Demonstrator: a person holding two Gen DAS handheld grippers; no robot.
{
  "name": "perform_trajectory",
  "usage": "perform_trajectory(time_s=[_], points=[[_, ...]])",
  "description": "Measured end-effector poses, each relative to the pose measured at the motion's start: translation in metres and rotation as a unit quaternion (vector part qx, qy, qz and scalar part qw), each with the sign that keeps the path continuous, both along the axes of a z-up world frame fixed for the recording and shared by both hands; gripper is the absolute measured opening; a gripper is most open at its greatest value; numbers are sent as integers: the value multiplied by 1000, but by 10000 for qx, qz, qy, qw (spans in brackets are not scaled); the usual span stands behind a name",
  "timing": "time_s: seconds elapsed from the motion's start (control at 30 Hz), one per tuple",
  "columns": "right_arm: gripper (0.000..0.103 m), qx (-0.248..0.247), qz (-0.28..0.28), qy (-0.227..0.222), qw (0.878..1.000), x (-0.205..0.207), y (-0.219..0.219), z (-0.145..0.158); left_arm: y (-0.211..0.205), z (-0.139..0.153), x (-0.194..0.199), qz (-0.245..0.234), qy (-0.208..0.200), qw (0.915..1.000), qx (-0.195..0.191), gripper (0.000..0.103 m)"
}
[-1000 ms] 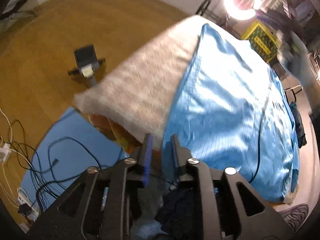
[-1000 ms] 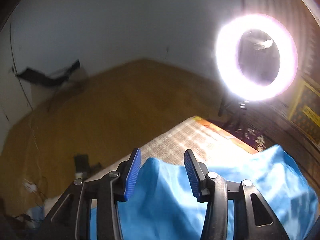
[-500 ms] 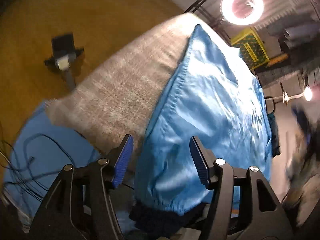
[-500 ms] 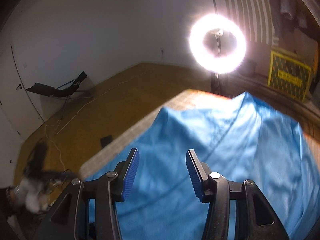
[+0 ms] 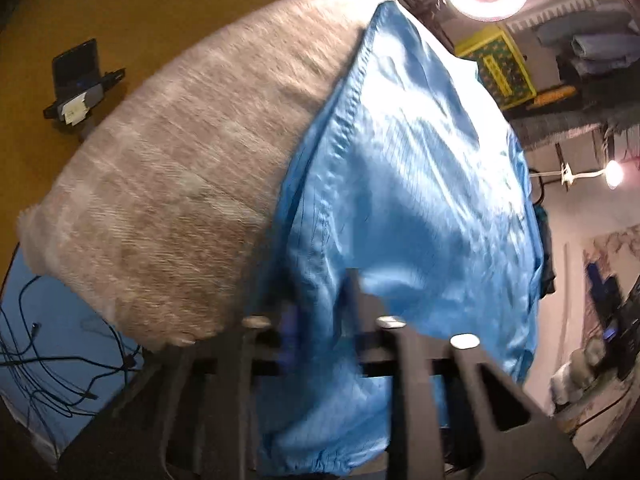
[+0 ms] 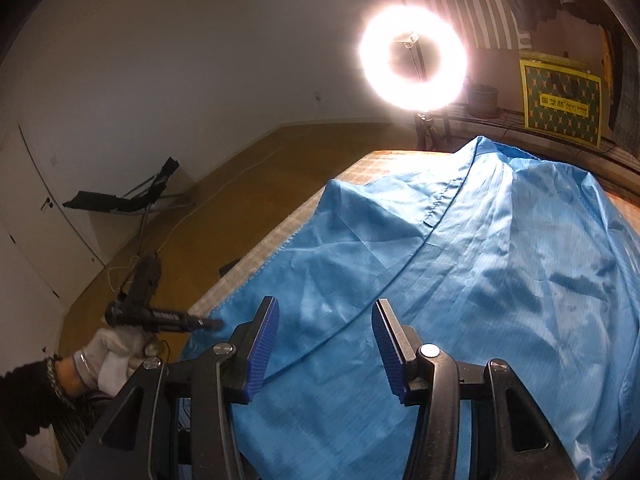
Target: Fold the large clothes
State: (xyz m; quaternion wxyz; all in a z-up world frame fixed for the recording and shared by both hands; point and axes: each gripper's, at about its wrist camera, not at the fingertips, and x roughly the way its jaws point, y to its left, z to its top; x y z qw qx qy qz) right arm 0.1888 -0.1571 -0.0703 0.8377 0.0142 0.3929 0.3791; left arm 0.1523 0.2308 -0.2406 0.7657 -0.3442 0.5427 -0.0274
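A large shiny blue garment lies spread on a table covered with a beige woven cloth. It also shows in the right wrist view. My left gripper is blurred at the garment's near left edge, its jaws narrowed around a fold of blue fabric. In the right wrist view the left gripper touches the garment's left edge, held by a white-gloved hand. My right gripper is open and empty above the garment's near part.
A ring light on a stand shines behind the table's far end. A yellow-green box sits on a shelf at the back right. Cables lie on a blue mat at the lower left. A phone on a stand is beside the table.
My left gripper opened, moved right onto the garment's edge and has narrowed on the fabric. My right gripper stayed open and tilted down over the garment.
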Motion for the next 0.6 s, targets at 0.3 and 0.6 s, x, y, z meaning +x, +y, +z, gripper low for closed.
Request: perform_trajectory(time_s=[0.3,0.6], points=[[52,34,223,106,9997,10,36,-1,-6,25,-9,-122,-432,9957,813,26],[52,-26,302,311,9991,20,54,-16,20,-3,-12,297,-339,9988,187,46]])
